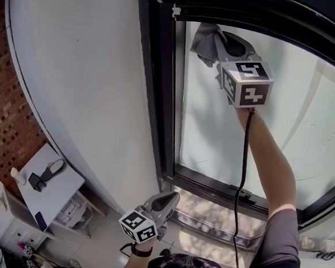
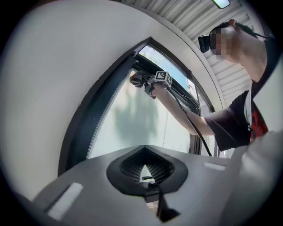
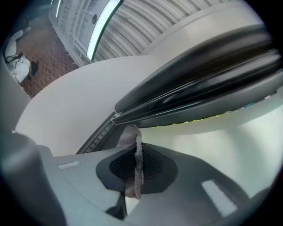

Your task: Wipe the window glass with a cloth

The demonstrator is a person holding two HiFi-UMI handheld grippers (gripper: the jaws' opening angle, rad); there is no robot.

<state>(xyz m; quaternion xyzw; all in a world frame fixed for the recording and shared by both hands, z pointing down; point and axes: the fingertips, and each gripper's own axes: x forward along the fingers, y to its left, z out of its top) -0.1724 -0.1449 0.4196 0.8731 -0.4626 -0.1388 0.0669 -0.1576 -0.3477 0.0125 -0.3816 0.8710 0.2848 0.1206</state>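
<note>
**Head view: cloth point(image 1: 202, 43) being held at the top corner of the window glass point(image 1: 306, 130)**

In the head view, the left side is being filled by a broad white wall point(image 1: 85, 83). The pale, cloudy pane is being bordered along its left and lower edges by a dark window frame point(image 1: 158, 101).

The person's right arm point(image 1: 269, 161) is being stretched up across the glass. A small white bench point(image 1: 48, 185) is being shown far below at the lower left, with a few dark items on it that are too small to be named.

The right gripper point(image 1: 217, 35) is being held at the pane's upper left corner, just beside the frame. In the right gripper view, the grey cloth is being pinched as a narrow strip between its closed jaws, with the free end pointing toward the frame corner. Whether the cloth is touching the glass cannot be told.

The left gripper point(image 1: 171, 199) is being held low, below the sill and well apart from the cloth. In the left gripper view, its jaws are being pressed together with nothing between them.
</note>
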